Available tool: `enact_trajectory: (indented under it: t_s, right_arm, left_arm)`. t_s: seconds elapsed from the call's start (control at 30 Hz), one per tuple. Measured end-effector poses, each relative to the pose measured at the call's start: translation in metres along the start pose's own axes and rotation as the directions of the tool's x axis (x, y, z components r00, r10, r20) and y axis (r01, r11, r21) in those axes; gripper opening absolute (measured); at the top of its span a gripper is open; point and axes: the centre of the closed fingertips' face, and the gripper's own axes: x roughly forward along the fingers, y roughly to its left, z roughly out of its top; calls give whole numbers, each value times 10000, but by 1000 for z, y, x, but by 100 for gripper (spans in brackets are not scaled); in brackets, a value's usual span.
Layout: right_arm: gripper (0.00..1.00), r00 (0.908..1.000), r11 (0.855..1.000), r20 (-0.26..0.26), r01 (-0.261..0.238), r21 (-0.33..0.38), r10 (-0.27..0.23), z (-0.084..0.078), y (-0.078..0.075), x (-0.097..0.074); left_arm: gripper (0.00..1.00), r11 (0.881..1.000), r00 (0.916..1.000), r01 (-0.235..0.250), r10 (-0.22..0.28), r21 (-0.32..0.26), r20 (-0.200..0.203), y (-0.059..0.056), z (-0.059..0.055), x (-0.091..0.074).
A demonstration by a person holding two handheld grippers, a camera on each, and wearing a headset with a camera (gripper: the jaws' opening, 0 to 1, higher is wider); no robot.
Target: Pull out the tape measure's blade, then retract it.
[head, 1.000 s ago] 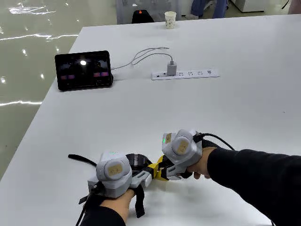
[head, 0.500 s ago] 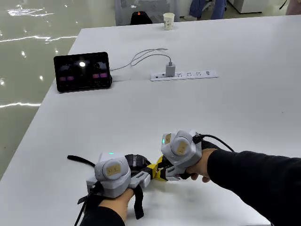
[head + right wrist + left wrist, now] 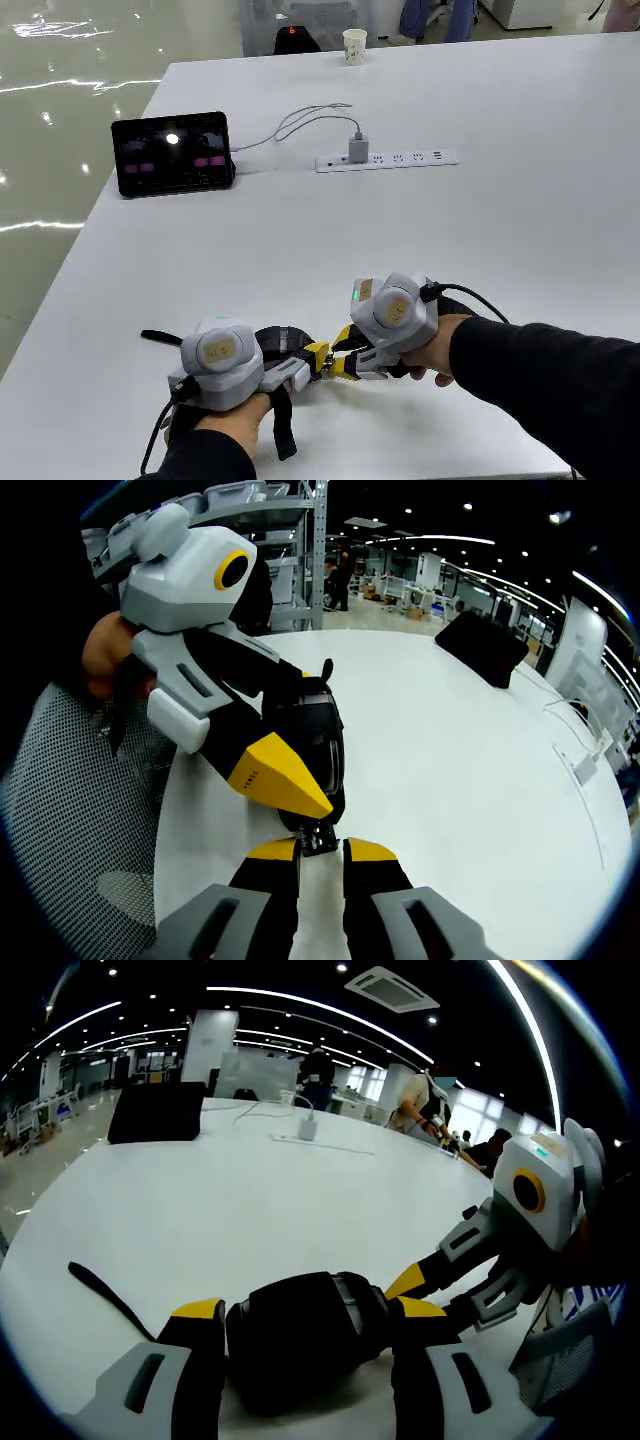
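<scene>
Squarely clamped in left gripper (image 3: 310, 1312): black round tape measure (image 3: 300, 1345).
Its blade tip (image 3: 318, 838) pinched by right gripper (image 3: 320, 852); dark tablet (image 3: 172, 152) upper left.

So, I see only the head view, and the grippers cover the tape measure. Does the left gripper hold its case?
Observer: Yes. In the left gripper view the left gripper clamps the black tape measure between its yellow tips.
Operator: And the right one?
Observer: In the right gripper view the right gripper pinches the blade hook between its tips.
Operator: Is any blade out?
Observer: No; there the blade hook sits right at the case mouth.
</scene>
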Motion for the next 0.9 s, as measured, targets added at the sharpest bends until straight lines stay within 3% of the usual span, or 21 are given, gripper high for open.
enact_trajectory:
  t_s: [0.23, 0.4, 0.6, 0.9]
  right_arm:
    - [14, 9994, 9992, 176, 293, 288, -298, -5, -4, -11]
    - [14, 9965, 9952, 343, 742, 639, -765, -6, -14, -24]
    - [17, 9918, 9887, 620, 1051, 1065, -1121, -9, -22, -40]
    - [23, 9881, 9834, 724, 1253, 1314, -1356, -22, -21, -59]
  left_arm:
    - [69, 9992, 9997, 249, -249, 326, -20, 3, 4, -5]
    - [76, 9968, 9975, 700, -696, 381, -99, 4, 7, -8]
    - [84, 9951, 9962, 870, -865, 471, -125, 14, 10, -13]
    - [99, 9946, 9956, 934, -931, 460, -80, 30, 12, -22]
